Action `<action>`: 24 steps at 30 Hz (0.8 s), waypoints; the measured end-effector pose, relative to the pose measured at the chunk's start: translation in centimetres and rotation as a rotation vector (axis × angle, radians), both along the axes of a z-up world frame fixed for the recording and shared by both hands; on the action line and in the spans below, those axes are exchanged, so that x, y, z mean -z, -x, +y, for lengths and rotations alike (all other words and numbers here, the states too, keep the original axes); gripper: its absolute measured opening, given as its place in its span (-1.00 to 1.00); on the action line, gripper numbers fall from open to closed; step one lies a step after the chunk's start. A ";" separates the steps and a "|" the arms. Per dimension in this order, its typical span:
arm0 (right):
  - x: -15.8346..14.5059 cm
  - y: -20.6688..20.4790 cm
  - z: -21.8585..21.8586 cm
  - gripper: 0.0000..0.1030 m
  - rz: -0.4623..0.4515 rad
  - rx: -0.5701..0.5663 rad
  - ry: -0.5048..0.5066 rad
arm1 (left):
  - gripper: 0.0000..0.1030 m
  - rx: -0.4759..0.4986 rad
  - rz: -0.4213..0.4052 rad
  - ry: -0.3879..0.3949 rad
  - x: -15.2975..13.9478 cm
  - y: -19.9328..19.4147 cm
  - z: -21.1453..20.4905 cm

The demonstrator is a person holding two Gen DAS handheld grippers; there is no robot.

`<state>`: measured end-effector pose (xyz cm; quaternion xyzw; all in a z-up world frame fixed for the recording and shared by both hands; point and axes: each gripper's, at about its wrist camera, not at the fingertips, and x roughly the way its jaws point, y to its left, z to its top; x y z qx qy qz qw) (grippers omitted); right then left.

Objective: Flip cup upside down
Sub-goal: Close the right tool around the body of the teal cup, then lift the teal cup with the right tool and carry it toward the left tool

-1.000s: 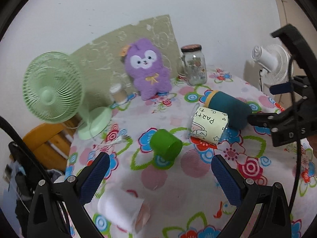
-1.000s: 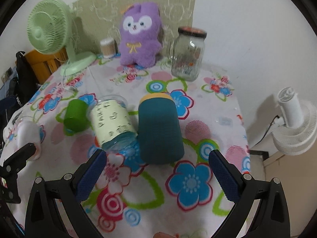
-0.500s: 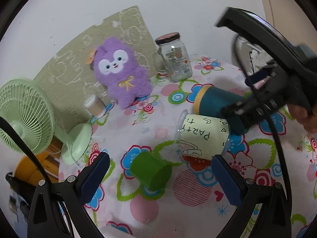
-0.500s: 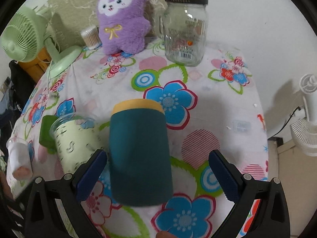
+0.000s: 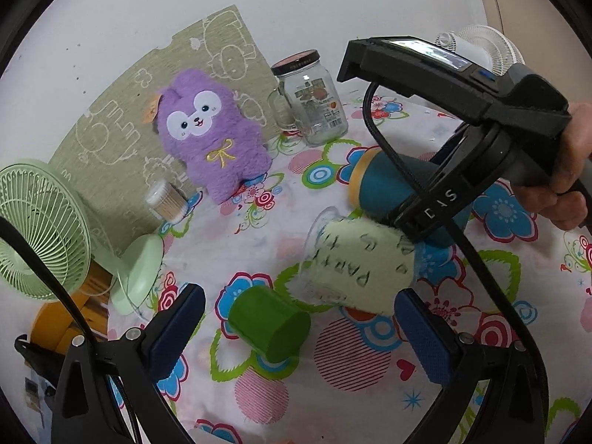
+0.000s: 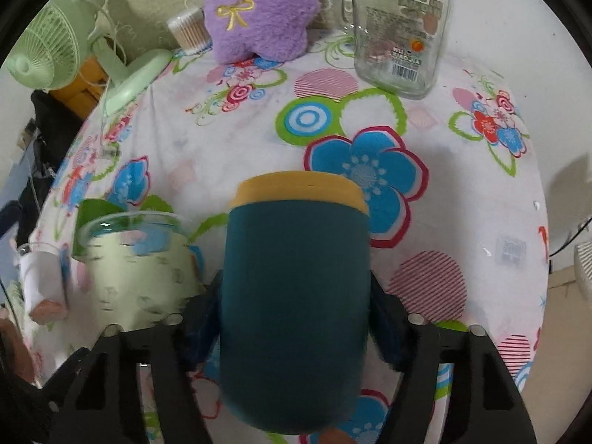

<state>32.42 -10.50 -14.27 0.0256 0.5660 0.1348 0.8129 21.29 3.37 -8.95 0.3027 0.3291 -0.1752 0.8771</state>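
A dark teal cup with a yellow rim lies on its side on the flowered tablecloth. My right gripper is shut on its sides; it shows in the left wrist view under the right gripper's body. A pale green "PARTY" cup lies on its side beside it, also in the right wrist view. A small green cup lies on its side between my left gripper's fingers, which are open and apart from it.
A purple plush toy, a glass jar with a handle, a cotton swab box and a green fan stand at the back. A white cup lies at the left edge. A white fan stands behind the table.
My right gripper moved forward and closed on the teal cup. My left gripper moved closer to the green cup and the PARTY cup.
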 end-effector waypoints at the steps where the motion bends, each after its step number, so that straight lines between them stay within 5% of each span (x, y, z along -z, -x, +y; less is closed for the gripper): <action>1: 0.0 0.1 0.0 0.34 -0.003 0.000 -0.001 | 1.00 -0.004 -0.003 -0.002 -0.1 0.1 0.1; 14: -6.4 8.0 1.4 0.34 -0.187 -0.006 0.080 | 1.00 -0.009 -0.039 0.026 -2.6 3.1 1.9; 24: -7.6 16.7 6.4 0.34 -0.178 -0.151 0.072 | 1.00 -0.006 -0.042 0.057 -3.6 8.9 4.4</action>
